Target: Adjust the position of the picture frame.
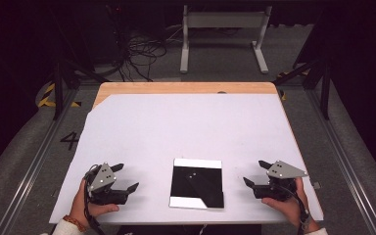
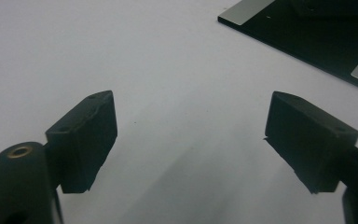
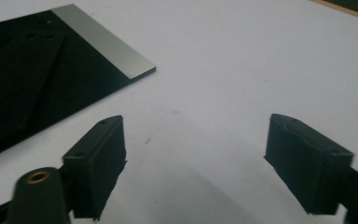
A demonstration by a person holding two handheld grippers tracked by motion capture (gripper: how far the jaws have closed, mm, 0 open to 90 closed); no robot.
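A flat black square plate with 2 silvery strips along opposite edges point(image 1: 197, 183) lies low in the frame's centre on the white surface point(image 1: 176, 127). The left gripper point(image 1: 126, 177) rests at lower left and the right gripper point(image 1: 255, 172) at lower right, both well apart from the plate, fingers released and grasping nothing. This looks like the start: next, either gripper must approach a plate edge.

Bright table point(image 1: 186, 127), dark surroundings (close views soft).
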